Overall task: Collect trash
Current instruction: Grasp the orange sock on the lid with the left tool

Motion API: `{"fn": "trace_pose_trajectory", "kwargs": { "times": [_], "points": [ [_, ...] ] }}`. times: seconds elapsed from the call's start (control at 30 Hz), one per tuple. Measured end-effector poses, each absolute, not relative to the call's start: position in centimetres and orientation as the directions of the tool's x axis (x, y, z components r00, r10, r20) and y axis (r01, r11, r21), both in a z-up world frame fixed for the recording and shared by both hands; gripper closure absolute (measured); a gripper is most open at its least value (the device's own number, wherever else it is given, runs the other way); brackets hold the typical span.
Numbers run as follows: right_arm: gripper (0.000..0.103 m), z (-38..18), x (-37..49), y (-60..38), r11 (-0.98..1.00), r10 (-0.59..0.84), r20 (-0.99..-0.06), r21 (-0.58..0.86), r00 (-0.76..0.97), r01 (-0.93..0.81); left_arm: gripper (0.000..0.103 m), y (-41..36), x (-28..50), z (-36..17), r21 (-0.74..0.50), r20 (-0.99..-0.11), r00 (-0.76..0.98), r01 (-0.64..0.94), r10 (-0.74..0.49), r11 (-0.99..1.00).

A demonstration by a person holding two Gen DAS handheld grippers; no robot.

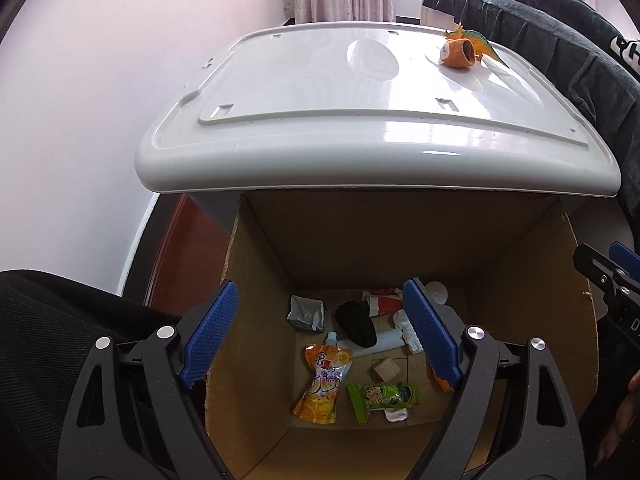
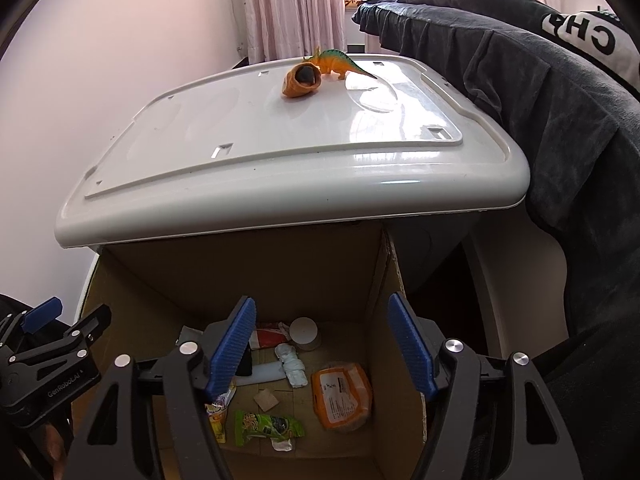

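Left wrist view: the left gripper [image 1: 320, 332] hangs released and empty over the open brown cardboard box [image 1: 520, 280], where collected trash lies — an orange juice pouch [image 1: 322, 384] near-left, a green snack wrapper [image 1: 382, 396] beside it. The right gripper [image 2: 324, 346] hangs likewise spread and empty, seemingly placed for dropping; beyond, an orange toy dinosaur [image 2: 332, 62] stands on the far white plastic lid [image 2: 280, 160].

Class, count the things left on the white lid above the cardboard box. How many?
2, both at the far edge of the white lid: an orange cup lying on its side, and an orange toy dinosaur just behind it. Nothing else shows there.
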State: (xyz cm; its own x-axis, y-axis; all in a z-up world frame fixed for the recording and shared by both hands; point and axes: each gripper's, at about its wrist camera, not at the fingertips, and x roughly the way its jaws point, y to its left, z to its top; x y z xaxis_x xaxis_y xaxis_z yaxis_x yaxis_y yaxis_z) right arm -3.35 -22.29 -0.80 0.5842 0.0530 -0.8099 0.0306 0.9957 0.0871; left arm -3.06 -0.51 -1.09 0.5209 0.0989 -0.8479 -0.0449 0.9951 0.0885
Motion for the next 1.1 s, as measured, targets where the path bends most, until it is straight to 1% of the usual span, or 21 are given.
{"fn": "trace_pose_trajectory", "kwargs": {
  "times": [0.2, 0.37, 0.4, 0.47, 0.53, 0.63, 0.73, 0.8, 0.87, 0.97, 1.0, 1.03, 1.1],
  "points": [
    [0.028, -0.5, -3.0, -22.8, 0.993, 0.061, -0.807, 0.108, 0.587, 0.046, 0.021, -0.7, -3.0, -1.4, 0.096, -0.851, 0.515, -0.038, 0.102, 0.995],
    [0.023, 0.5, -1.7, -24.1, 0.986, 0.088, -0.808, 0.155, 0.582, 0.067, 0.021, -1.1, -2.8, -1.5, 0.101, -0.854, 0.511, -0.019, 0.097, 0.995],
    [0.02, 0.8, -1.3, -24.3, 0.984, 0.093, -0.807, 0.162, 0.583, 0.068, 0.021, -1.2, -2.7, -1.4, 0.099, -0.854, 0.512, -0.014, 0.092, 0.995],
    [0.016, 1.6, -0.2, -24.9, 0.983, 0.098, -0.804, 0.169, 0.587, 0.067, 0.021, -1.6, -2.4, -1.1, 0.093, -0.858, 0.509, 0.005, 0.077, 0.996],
    [0.016, 2.9, 1.7, -26.1, 0.982, 0.109, -0.792, 0.179, 0.6, 0.058, 0.021, -2.3, -1.8, -0.5, 0.094, -0.85, 0.522, 0.019, 0.07, 0.995],
    [0.014, 5.0, 5.2, -28.0, 0.983, 0.095, -0.773, 0.171, 0.627, 0.062, 0.021, -3.6, 0.2, 1.1, 0.07, -0.837, 0.546, 0.057, 0.028, 0.996],
    [0.012, 6.9, 8.9, -30.0, 0.986, 0.063, -0.757, 0.149, 0.65, 0.077, 0.021, -5.6, 3.7, 2.6, 0.03, -0.819, 0.573, 0.086, -0.025, 0.996],
    [0.008, 7.6, 10.6, -31.1, 0.986, 0.031, -0.74, 0.133, 0.672, 0.101, 0.021, -7.0, 6.6, 3.3, 0.005, -0.813, 0.579, 0.109, -0.059, 0.994],
    [0.008, 8.0, 11.7, -32.5, 0.981, -0.006, -0.71, 0.133, 0.704, 0.143, 0.021, -8.7, 10.5, 3.6, -0.023, -0.815, 0.572, 0.137, -0.098, 0.99],
    [0.008, 7.2, 12.0, -34.4, 0.967, -0.049, -0.704, 0.145, 0.709, 0.211, 0.021, -11.4, 16.4, 3.3, -0.016, -0.81, 0.577, 0.155, -0.104, 0.988],
    [0.008, 6.8, 12.1, -35.2, 0.958, -0.053, -0.719, 0.158, 0.693, 0.238, 0.021, -12.2, 18.1, 3.1, -0.007, -0.804, 0.586, 0.161, -0.101, 0.987],
    [0.008, 6.3, 12.1, -36.0, 0.946, -0.026, -0.732, 0.201, 0.681, 0.253, 0.021, -13.2, 20.0, 2.9, 0.002, -0.802, 0.589, 0.169, -0.099, 0.986],
    [0.008, 6.0, 12.1, -37.3, 0.926, -0.003, -0.732, 0.255, 0.681, 0.278, 0.021, -14.9, 23.0, 2.4, 0.01, -0.804, 0.587, 0.177, -0.097, 0.984]
  ]
}}
